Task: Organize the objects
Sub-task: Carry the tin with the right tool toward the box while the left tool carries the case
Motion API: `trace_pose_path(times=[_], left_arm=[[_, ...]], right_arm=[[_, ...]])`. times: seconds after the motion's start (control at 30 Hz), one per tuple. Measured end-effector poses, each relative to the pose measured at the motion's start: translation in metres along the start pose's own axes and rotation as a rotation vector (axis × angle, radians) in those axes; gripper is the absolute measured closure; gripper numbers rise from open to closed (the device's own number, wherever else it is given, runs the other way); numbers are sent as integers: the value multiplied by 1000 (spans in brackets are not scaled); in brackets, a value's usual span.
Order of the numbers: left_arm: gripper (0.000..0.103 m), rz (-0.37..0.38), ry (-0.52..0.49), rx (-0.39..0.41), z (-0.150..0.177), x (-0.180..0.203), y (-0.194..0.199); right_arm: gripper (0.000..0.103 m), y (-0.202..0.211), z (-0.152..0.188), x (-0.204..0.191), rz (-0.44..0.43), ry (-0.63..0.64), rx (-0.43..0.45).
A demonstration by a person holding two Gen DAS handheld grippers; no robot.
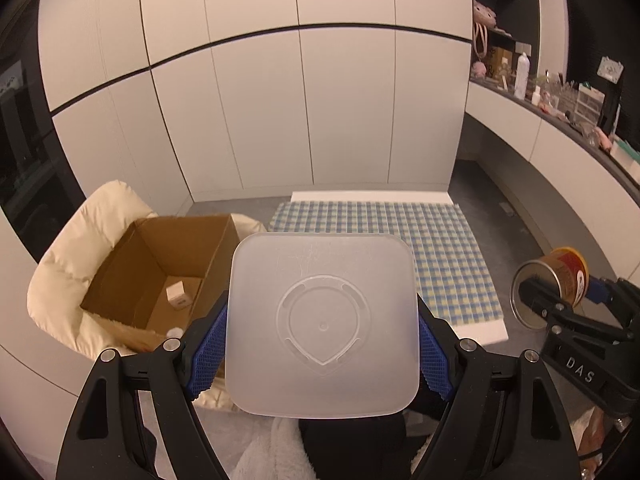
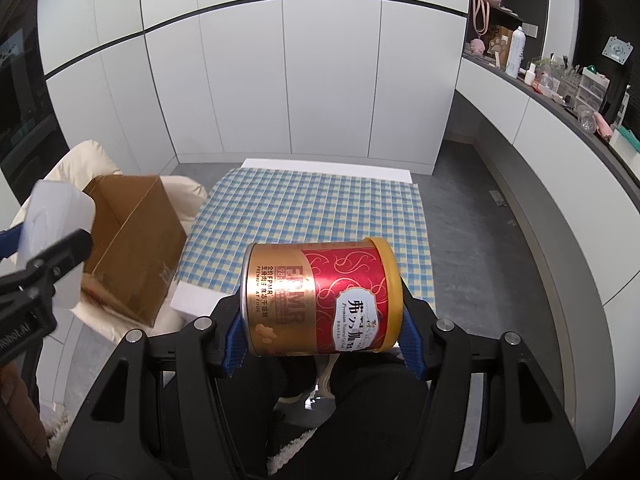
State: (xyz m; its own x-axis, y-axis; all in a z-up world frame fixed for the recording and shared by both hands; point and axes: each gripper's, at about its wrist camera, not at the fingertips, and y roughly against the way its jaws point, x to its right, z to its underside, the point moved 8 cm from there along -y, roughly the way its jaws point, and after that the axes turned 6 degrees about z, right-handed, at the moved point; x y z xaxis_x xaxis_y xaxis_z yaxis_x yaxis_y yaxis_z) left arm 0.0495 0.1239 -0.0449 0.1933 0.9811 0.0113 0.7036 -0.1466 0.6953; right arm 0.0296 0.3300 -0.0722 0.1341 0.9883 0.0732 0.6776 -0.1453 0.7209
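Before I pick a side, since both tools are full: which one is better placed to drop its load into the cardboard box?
Left. Its tool holds the plastic tub right beside the open box; the right tool with the can hangs over the checked cloth.

Frosted translucent plastic container (image 1: 322,326): square with rounded corners, flat face toward the left wrist camera, teardrop-shaped moulded ring at its centre. Clamped on both sides between blue pads of the left claw (image 1: 322,344), off the floor.

Can (image 2: 320,298): gold body, red label with white script, yellow lid. Lying on its side, lid end to the right, clamped end to end in the right claw (image 2: 322,340), above the checked cloth.
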Motion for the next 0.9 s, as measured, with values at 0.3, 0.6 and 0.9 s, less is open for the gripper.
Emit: trace_pose_path(times=[0.3,0.6,0.9], left_arm=[[22,28,25,-55,31,-8,-3],[22,17,18,-57,33,-9,-5],[22,-23,22,-29,27,-18,-11]], right_arm=[[39,4,35,-7,-5,-4,-33],[39,7,44,-3,10,-14,-47],[39,-2,43,-6,13,-9,-59]])
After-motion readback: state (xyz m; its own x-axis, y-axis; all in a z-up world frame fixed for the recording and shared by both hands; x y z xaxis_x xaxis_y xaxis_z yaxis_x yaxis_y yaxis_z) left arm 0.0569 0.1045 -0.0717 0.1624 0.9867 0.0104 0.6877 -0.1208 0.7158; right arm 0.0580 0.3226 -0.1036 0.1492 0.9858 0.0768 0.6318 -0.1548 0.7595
